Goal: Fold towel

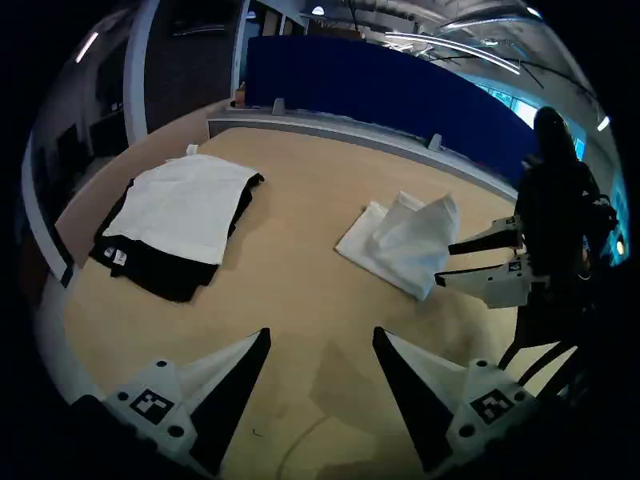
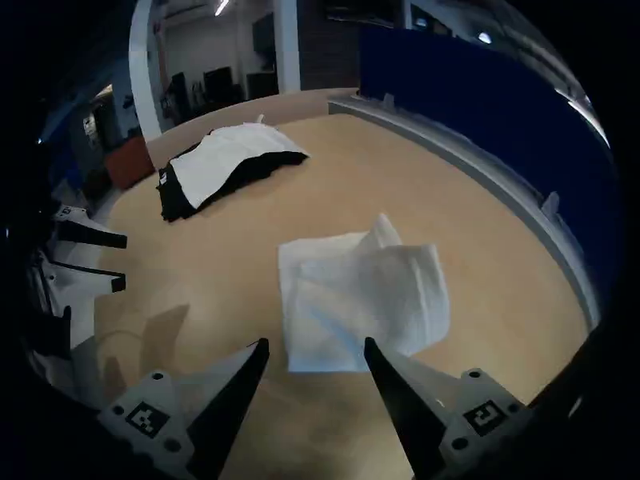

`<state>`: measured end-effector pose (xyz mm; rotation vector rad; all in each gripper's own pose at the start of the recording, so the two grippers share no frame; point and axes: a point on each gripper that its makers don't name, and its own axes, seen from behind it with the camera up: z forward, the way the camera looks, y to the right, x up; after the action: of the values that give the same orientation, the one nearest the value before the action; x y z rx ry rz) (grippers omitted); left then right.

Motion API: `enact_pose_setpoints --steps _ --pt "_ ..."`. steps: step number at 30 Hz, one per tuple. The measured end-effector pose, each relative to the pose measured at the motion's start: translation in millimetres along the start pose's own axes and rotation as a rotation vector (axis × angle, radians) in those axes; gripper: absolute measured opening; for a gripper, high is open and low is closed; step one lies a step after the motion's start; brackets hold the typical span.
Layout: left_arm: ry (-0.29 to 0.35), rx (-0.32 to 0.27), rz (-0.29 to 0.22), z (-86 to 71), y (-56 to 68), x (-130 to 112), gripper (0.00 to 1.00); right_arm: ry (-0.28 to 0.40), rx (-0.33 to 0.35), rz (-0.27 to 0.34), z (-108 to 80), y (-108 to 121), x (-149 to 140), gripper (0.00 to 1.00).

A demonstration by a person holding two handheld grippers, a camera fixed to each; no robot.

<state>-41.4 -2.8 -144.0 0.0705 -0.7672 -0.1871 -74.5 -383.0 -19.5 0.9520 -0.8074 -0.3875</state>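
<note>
Wood table (image 1: 312, 272), blue partition behind. Far left: cloth pile (image 1: 180, 212); leave it. Your left gripper (image 1: 321, 331): wide open, empty. Towel (image 2: 360, 300): mid-table, part-folded, top layer rumpled. Your right gripper (image 2: 316, 342): open, empty, at towel's near edge. Suggest: smooth layers, pinch matching corners, fold evenly.

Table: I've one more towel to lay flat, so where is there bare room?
The table is bare between the white towel and the black-and-white clothes stack, and in front of the left tool. It is crowded where the right tool hangs by the towel.
</note>
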Motion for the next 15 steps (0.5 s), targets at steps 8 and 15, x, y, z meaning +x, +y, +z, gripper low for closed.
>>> enact_pose_setpoints --steps 8,15 --pt "-0.001 -0.004 0.005 1.8 1.7 -2 0.95 -0.005 -0.036 0.085 4.0 -2 -18 0.93" --pt "-0.003 -0.008 0.007 3.7 3.6 -1 0.95 -0.012 -0.086 0.145 11.3 -8 -34 0.92"
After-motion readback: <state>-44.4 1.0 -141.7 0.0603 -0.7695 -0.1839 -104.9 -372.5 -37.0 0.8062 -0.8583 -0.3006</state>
